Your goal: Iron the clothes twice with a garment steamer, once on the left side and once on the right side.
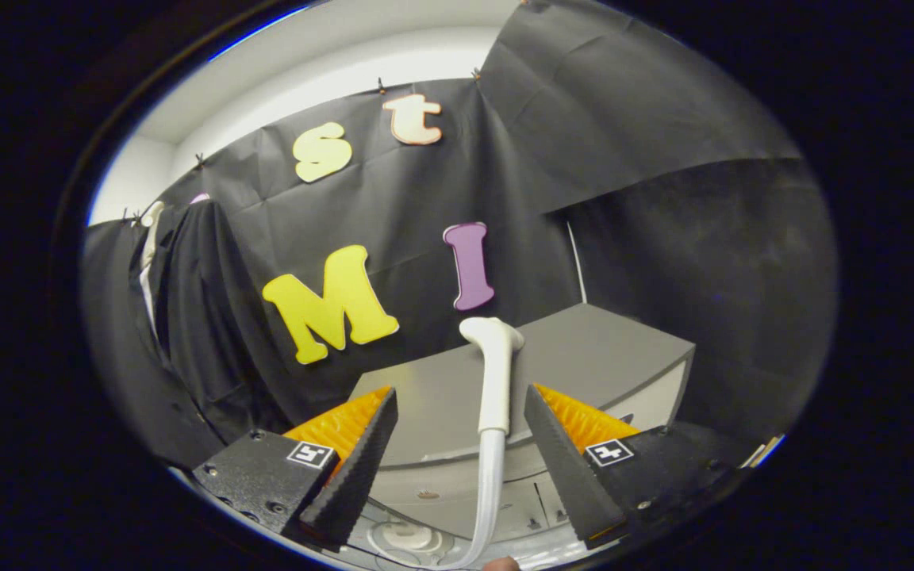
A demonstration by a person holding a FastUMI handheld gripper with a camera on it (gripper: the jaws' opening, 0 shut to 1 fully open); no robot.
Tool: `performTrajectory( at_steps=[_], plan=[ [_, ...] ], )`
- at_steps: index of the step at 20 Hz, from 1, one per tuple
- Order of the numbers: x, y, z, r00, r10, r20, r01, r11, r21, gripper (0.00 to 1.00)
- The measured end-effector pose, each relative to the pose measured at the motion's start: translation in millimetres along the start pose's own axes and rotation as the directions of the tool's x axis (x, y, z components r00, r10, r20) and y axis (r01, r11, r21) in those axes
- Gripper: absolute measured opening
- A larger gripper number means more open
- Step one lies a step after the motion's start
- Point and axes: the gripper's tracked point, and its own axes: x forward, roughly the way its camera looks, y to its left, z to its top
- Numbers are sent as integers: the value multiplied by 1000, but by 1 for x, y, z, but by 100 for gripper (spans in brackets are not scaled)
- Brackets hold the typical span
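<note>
Gripper view: the gripper (461,452) stands with jaws wide apart, touching nothing. The white steamer wand (496,381) stands upright between the fingers, nearer the right one, its hose (487,500) trailing down below. Beyond sits the grey cabinet (584,357). The risk, I'd say: closing off-centre could tip the wand or snag the hose. There's open room on the left finger's side; the cabinet edge runs close behind. A dark garment (195,317) hangs beyond the left finger.

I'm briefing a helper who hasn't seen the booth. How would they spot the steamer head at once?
Find the grey cabinet against the black cloth wall. Above its top stands the white steamer head, between the open gripper's ridged black fingers, neither touching it. It is the only white wand there, with a bent nozzle on top and a hose trailing down.
</note>
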Motion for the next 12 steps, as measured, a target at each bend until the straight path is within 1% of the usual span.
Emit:
performTrajectory(
  at_steps=[2,5,8,10,11,12],
  plan=[
    [29,-1,5,998,15,-62,-13,1000,21,100],
    [70,-9,4,987,-1,-159,3,1000,12,100],
    [107,-21,1,974,-47,-222,41,999,-29,99],
    [124,-31,-8,958,-78,-278,70,997,-38,98],
    [130,-33,-14,948,-86,-307,79,996,-35,94],
    [136,-36,-18,939,-90,-331,86,996,-28,94]
  ],
)
